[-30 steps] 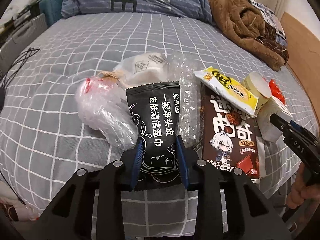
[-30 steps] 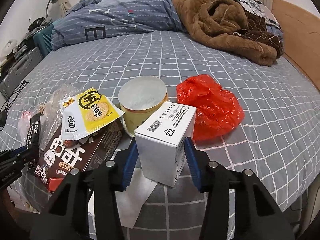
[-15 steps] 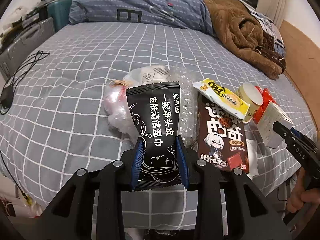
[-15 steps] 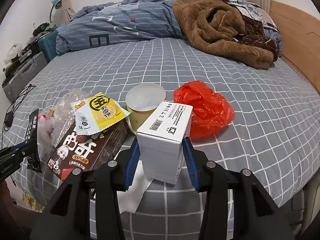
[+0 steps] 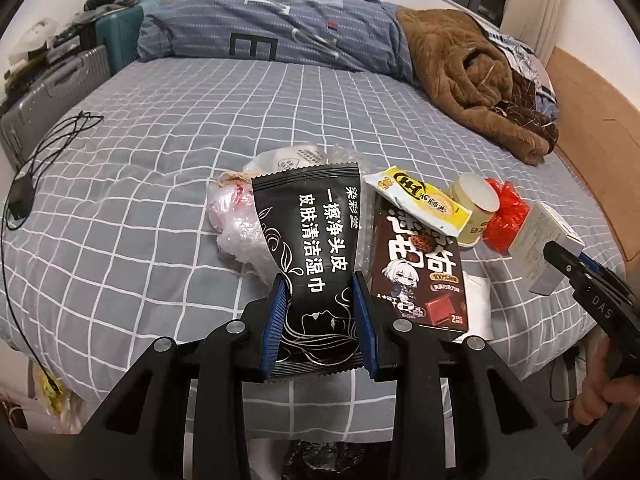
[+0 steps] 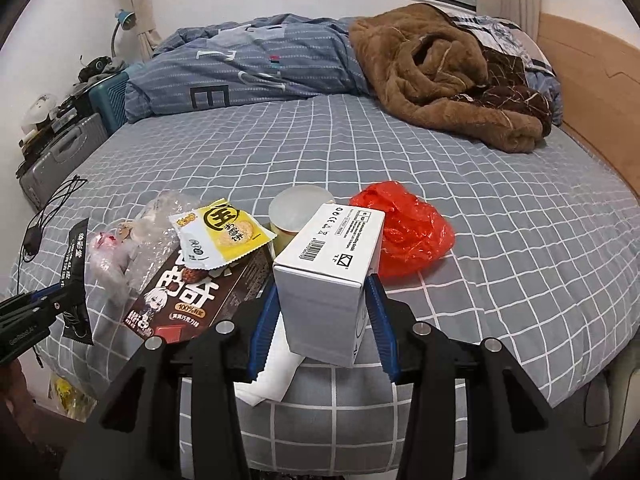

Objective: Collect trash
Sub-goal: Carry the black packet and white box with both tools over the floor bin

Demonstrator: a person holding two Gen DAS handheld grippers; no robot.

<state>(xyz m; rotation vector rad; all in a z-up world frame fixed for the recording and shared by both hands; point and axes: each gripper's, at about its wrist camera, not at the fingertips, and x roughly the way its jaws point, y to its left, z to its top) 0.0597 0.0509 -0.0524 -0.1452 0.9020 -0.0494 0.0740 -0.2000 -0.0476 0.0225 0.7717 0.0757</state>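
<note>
Trash pickup: both grippers loaded

Left gripper (image 5: 320, 280) clamped on black sachet (image 5: 316, 240); flat foil pack, serrated top and bottom edges, white Chinese text down the middle, white line-art face and leaves; pads press both side edges, lower end sits back between the fingers, upper end sticks out forward past the tips, clear of the bed (image 5: 160, 140).
Right gripper (image 6: 322, 292) clamped on white box (image 6: 332, 256); plain cardboard carton, barcode and small black symbols on top face, near end blank; blue pads (image 6: 376, 300) bear on both long sides, box projects forward beyond the tips.
Rest of the pile lies on the grey checked sheet ahead of the fingers: crumpled clear plastic bag (image 5: 236, 224) just left of the sachet; brown chocolate box (image 5: 420, 264) right of it with yellow cracker packet (image 5: 424, 200) on its far end; cream round tub (image 6: 298, 216) and red plastic bag (image 6: 408, 236) just beyond the white box; white paper (image 6: 276, 372) under the right fingers.
</note>
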